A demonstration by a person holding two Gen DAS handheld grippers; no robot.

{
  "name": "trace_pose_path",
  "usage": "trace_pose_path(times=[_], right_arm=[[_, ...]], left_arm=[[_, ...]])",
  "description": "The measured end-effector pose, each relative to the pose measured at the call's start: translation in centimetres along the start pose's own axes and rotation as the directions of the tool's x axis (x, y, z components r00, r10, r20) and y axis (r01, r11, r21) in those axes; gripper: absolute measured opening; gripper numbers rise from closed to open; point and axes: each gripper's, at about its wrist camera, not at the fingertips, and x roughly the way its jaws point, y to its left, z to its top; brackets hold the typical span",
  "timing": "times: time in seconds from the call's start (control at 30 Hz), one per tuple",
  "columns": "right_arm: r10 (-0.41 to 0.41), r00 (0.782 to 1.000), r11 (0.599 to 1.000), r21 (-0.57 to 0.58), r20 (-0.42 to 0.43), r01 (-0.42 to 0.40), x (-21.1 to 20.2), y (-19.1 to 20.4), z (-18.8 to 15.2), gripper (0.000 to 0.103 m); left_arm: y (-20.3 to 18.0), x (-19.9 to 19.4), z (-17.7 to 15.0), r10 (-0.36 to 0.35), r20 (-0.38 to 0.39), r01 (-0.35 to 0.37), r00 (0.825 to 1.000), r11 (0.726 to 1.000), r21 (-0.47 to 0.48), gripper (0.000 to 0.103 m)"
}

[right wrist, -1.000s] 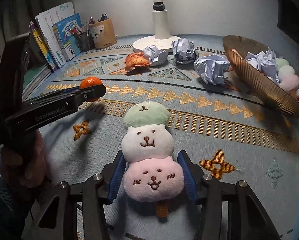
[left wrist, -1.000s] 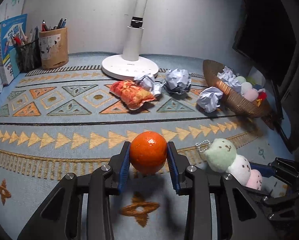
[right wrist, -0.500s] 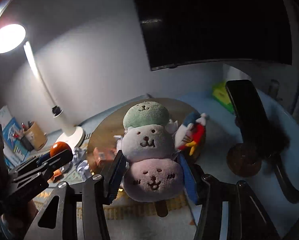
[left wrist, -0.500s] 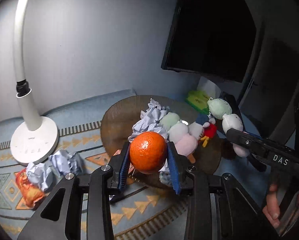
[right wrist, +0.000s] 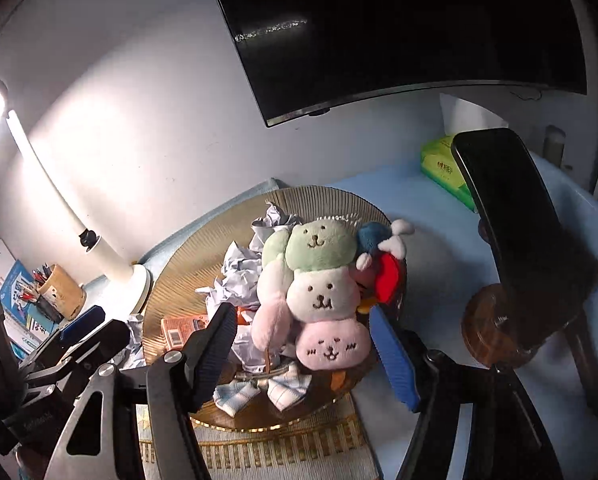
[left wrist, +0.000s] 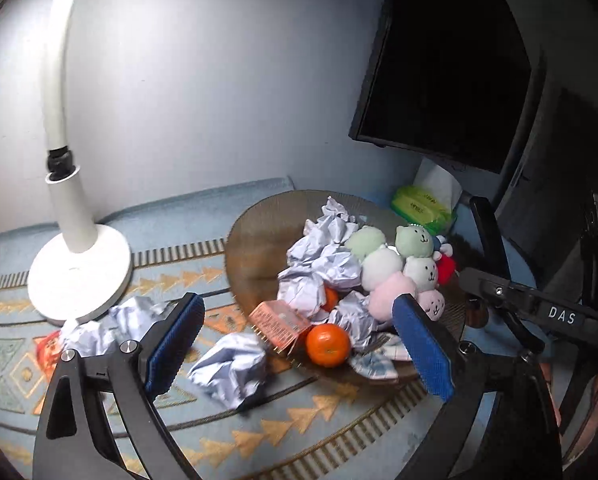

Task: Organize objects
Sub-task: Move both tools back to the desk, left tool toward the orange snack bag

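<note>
A brown woven basket (left wrist: 251,248) (right wrist: 195,256) holds paper balls, plush toys and an orange snack packet (left wrist: 279,322). An orange (left wrist: 327,345) lies at the basket's near rim, free between the jaws of my left gripper (left wrist: 297,308), which are opening wide. The green, white and pink bear plush (right wrist: 319,292) (left wrist: 419,264) rests in the basket on a second like plush (right wrist: 275,280). My right gripper (right wrist: 301,316) stands around it, jaws opening, pads apart from it. Another orange (left wrist: 331,298) shows partly under the paper.
Crumpled paper (left wrist: 231,364) and a red snack bag (left wrist: 47,346) lie on the patterned mat by the white lamp base (left wrist: 79,276). A monitor (left wrist: 451,80), green tissue pack (left wrist: 419,204) and phone on a stand (right wrist: 507,216) crowd the right. A pen cup (right wrist: 61,290) stands far left.
Both grippers swung right from the mat to over the basket. The left one let the orange go and the right one let the bear plush go; both now lie in the basket.
</note>
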Motion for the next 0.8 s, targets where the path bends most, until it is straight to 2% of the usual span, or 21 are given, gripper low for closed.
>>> trace_pose_path(times=[0.13,0.27,0.33,0.47,0.5,0.57,0.67,0.73,0.77,0.8], right_arm=[[0.094,0.996,0.996,0.011,0.002,-0.094,-2.5,0.7,-1.8,0.067],[0.194,0.981,0.98,-0.045,-0.013,-0.195,-4.9,4.4,-3.9,0.067],[0.251,0.967,0.964,-0.084,-0.031,-0.253,-5.9,6.8,-5.2,0.067],[0.375,0.921,0.918,-0.093,-0.108,-0.385,-5.4,10.8,-8.0,0.067],[0.376,0.917,0.915,-0.103,-0.136,-0.39,-4.6,11.8,-9.0,0.067],[0.332,0.926,0.923,-0.14,-0.177,-0.358,-2.7,13.5,-11.4,0.067],[0.24,0.953,0.934,-0.224,-0.183,-0.278,0.1,14.9,-15.0,0.067],[0.213,0.96,0.935,-0.247,-0.181,-0.254,1.5,14.8,-16.2,0.067],[0.191,0.964,0.938,-0.255,-0.183,-0.234,2.0,14.7,-16.4,0.067],[0.173,0.966,0.942,-0.254,-0.192,-0.219,2.6,14.4,-16.3,0.067]], left_arm=[[3.1,-6.3,-1.5,0.067,0.046,-0.065,0.997,0.997,-0.049,0.095],[7.1,-12.5,-3.0,0.186,0.078,-0.173,0.979,0.973,-0.155,0.101],[9.1,-14.6,-4.1,0.254,0.085,-0.233,0.964,0.952,-0.198,0.102],[13.5,-15.4,-7.4,0.355,0.015,-0.336,0.935,0.897,-0.287,0.102],[14.5,-14.8,-8.6,0.378,-0.009,-0.363,0.926,0.882,-0.302,0.102],[16.2,-13.3,-10.8,0.418,-0.071,-0.418,0.906,0.853,-0.314,0.102],[17.4,-11.6,-13.0,0.428,-0.102,-0.437,0.898,0.845,-0.308,0.102],[17.3,-11.0,-13.1,0.437,-0.112,-0.45,0.893,0.845,-0.291,0.101],[16.9,-11.2,-13.0,0.436,-0.092,-0.443,0.895,0.852,-0.279,0.102],[16.6,-11.2,-13.0,0.446,-0.082,-0.451,0.891,0.853,-0.264,0.102]])
